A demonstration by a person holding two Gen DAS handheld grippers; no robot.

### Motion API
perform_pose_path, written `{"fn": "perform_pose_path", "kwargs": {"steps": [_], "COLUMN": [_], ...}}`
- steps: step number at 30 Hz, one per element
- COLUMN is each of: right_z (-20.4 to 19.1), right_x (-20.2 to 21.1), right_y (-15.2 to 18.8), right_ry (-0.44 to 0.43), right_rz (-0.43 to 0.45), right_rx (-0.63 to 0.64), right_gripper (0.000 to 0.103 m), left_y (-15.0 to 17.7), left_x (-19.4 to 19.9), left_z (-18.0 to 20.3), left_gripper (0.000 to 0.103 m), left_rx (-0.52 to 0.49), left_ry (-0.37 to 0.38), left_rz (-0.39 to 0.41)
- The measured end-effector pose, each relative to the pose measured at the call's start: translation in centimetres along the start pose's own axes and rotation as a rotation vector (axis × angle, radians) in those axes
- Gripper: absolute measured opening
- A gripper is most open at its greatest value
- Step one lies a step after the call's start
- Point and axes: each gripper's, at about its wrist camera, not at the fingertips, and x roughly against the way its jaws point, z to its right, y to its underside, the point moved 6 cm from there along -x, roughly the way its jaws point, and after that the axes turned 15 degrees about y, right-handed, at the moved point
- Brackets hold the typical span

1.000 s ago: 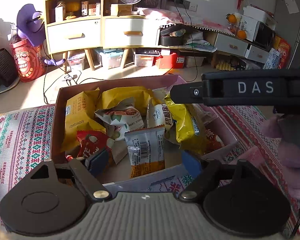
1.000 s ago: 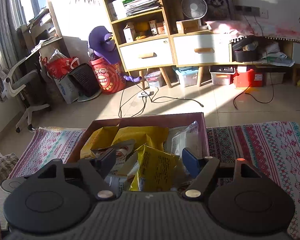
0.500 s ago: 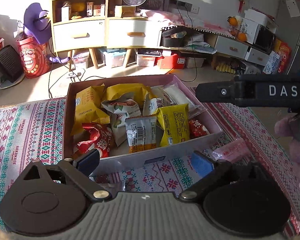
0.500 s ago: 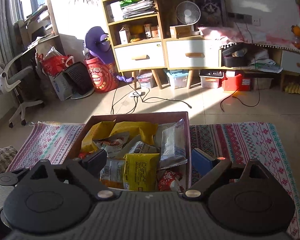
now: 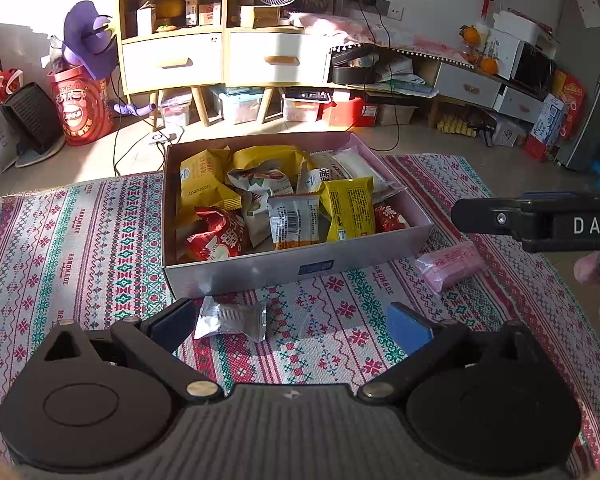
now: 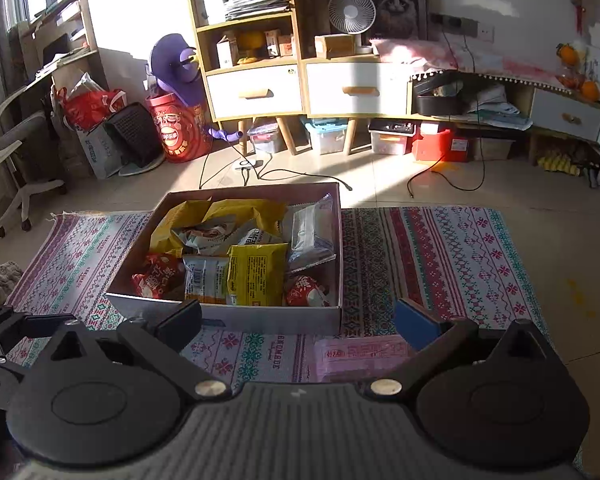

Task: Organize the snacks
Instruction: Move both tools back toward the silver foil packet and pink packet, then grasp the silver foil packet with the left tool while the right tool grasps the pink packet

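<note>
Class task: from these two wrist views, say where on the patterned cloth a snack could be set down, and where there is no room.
Free: the cloth left of the box, and the wide stretch to its right in the right wrist view. Also the strip between the silver packet and the pink packet. Crowded: inside the box, packed with snacks.

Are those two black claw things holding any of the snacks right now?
No. Both have just been opening: the left gripper stands wide above a silver packet on the cloth, the right gripper over a pink packet, pads touching neither.
</note>
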Motion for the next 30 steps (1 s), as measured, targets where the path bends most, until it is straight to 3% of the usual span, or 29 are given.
{"fn": "perform_pose_path", "kwargs": {"steps": [7,18,23,30], "right_z": [1.1,4.4,5.2,5.5], "right_x": [-0.2,-1.6,-2.7,-4.7], "right_y": [2.5,5.5,6.7,6.9], "right_ry": [0.016,0.125,0.139,0.158], "right_rz": [-0.050,-0.139,-0.160,-0.058], "right_rx": [0.011,0.026,0.073,0.207], "right_gripper": [0.102,0.102,0.102,0.102], "left_y": [2.2,5.6,6.4,6.5], "left_x": [0.3,-1.5,-1.8,-2.3], "left_z": [-0.9,-2.7,-4.5,-5.7], "left_gripper": [0.103,0.103,0.103,0.103], "left_rx": [0.008,0.030,0.071,0.078], "left_ry": [-0.019,-0.076,-0.109,-0.151], "left_rz": [-0.028,-0.101,-0.062,0.057]}}
